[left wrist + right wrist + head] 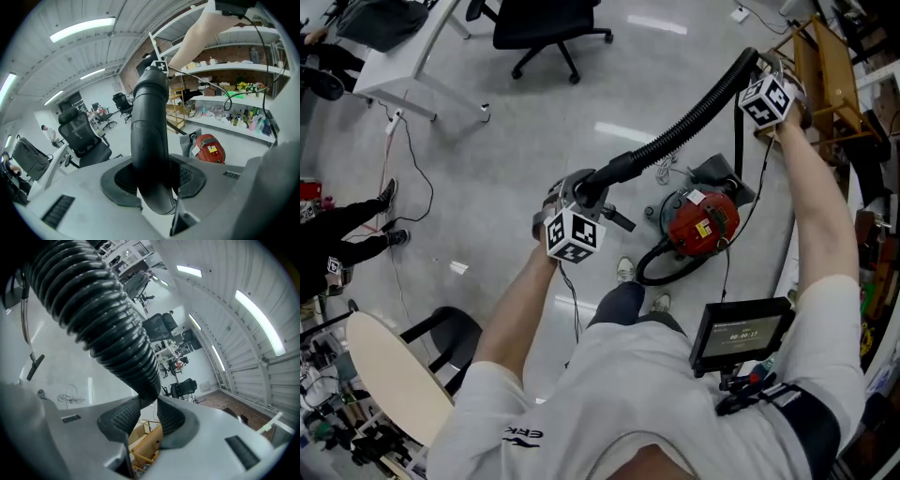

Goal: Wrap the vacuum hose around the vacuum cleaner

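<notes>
Left gripper (578, 194): its fingers are clamping the smooth rigid end of the vacuum hose (684, 122).
Right gripper (757, 67): its fingers are pinching the ribbed part of the same hose (pads biting into the corrugations).
Hose run: is rising from the left fingers to the right fingers.
Vacuum cleaner (703, 220): is sitting on the floor (506, 141) below both sets of fingers, well apart from them.

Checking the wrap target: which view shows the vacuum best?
Head view: the red vacuum shows whole, from above. The left gripper view shows it small and distant; the right gripper view not at all.
</notes>
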`<action>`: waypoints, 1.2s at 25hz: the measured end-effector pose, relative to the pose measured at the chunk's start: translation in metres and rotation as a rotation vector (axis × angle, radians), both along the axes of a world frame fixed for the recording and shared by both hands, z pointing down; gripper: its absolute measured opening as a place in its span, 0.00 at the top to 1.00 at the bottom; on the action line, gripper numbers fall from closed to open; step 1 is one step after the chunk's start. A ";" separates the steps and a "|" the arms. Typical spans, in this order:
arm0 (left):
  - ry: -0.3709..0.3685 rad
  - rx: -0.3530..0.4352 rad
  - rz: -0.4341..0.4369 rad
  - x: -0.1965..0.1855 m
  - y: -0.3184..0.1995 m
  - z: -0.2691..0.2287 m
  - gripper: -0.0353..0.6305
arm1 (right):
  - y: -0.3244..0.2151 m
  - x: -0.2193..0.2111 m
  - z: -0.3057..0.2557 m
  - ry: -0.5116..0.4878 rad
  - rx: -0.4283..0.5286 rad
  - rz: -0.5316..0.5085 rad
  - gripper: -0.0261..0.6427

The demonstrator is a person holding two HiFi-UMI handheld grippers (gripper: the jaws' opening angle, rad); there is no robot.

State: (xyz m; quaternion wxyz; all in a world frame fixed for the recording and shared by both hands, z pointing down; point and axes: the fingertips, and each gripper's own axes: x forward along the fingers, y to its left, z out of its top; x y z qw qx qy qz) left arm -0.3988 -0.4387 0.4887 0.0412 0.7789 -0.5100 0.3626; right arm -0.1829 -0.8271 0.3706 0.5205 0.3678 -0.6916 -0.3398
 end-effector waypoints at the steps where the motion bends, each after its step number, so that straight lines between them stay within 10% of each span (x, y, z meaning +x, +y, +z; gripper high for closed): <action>1: -0.009 -0.006 -0.004 -0.006 0.003 0.005 0.74 | 0.001 -0.009 0.008 -0.004 -0.010 -0.007 0.79; 16: -0.110 -0.120 -0.200 -0.122 0.103 0.043 0.74 | 0.062 -0.179 0.133 -0.138 -0.282 -0.131 0.81; 30: -0.113 -0.226 -0.235 -0.113 0.180 0.073 0.74 | 0.138 -0.226 0.218 -0.128 -0.407 -0.232 0.82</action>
